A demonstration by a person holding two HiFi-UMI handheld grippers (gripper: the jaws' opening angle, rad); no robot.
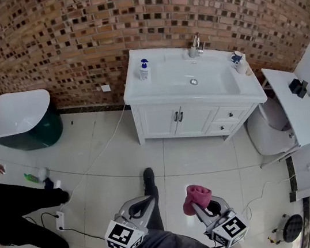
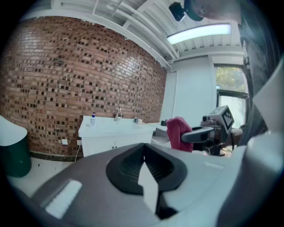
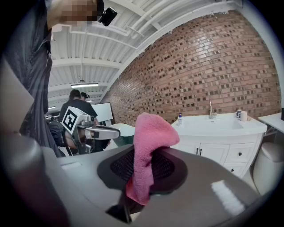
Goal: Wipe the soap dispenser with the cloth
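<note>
The soap dispenser (image 1: 144, 68), a small white bottle with a blue pump, stands on the left end of the white vanity top (image 1: 165, 75), far ahead of both grippers. It shows small in the left gripper view (image 2: 93, 119) and the right gripper view (image 3: 179, 119). My right gripper (image 1: 200, 202) is shut on a pink cloth (image 1: 196, 197) that bunches above the jaws (image 3: 148, 146). My left gripper (image 1: 140, 205) is shut with nothing between its jaws (image 2: 143, 162). Both are held low over the tiled floor, side by side.
The vanity carries a faucet (image 1: 196, 45) and a mug (image 1: 241, 65) at its right end. A toilet (image 1: 269, 128) stands right of it and a white tub (image 1: 20, 121) at the left. A person in dark clothes (image 1: 11, 207) stands left, by floor cables and a power strip (image 1: 59, 221).
</note>
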